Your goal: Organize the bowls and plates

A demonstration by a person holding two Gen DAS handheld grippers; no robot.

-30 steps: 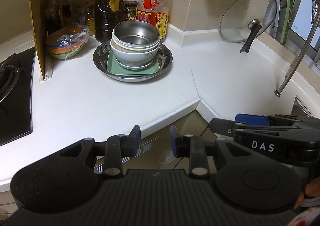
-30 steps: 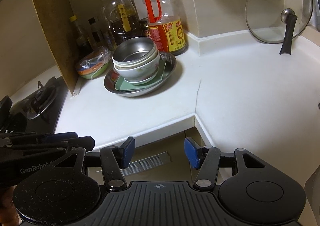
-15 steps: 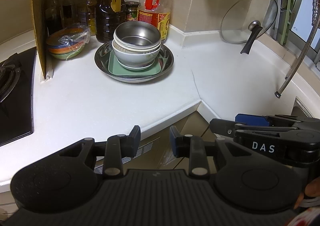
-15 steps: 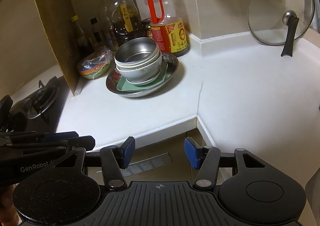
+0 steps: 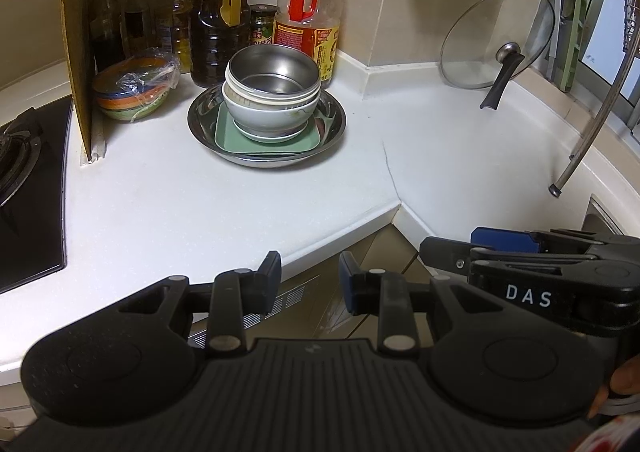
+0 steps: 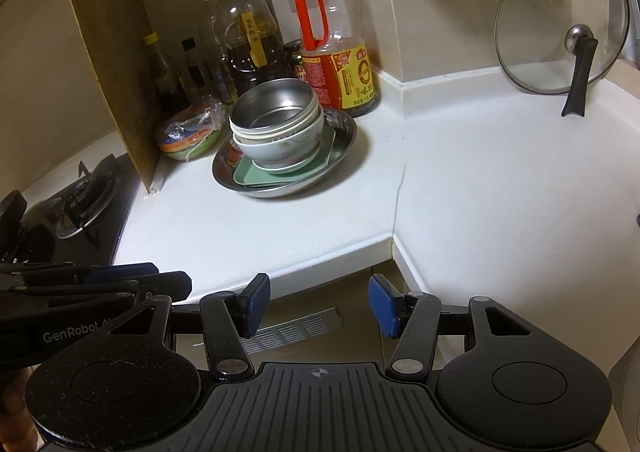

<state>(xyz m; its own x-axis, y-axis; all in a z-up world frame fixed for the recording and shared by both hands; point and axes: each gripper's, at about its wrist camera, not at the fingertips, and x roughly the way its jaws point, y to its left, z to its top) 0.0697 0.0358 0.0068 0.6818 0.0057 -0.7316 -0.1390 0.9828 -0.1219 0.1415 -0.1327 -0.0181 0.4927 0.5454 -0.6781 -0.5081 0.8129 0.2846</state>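
A stack of dishes stands on the white counter near the back corner. A steel bowl [image 5: 274, 73] [image 6: 274, 107] tops white bowls [image 5: 268, 113] [image 6: 280, 145], over a green square plate [image 5: 240, 139] [image 6: 256, 175], inside a wide steel plate [image 5: 334, 117] [image 6: 344, 135]. My left gripper [image 5: 310, 278] is open and empty, held off the counter's front edge, well short of the stack. My right gripper [image 6: 318, 304] is open and empty, also off the front edge. Each gripper shows from the side in the other's view.
Oil and sauce bottles [image 5: 310, 23] [image 6: 336, 59] stand behind the stack. Wrapped coloured bowls [image 5: 134, 89] [image 6: 188, 133] sit by a wooden board [image 5: 78, 31]. A gas hob [image 6: 76, 199] lies left. A glass lid [image 5: 498, 39] [image 6: 560, 23] leans on the right wall.
Both grippers have drifted slightly closer to the counter and the stack. Their jaws stay as open as before.
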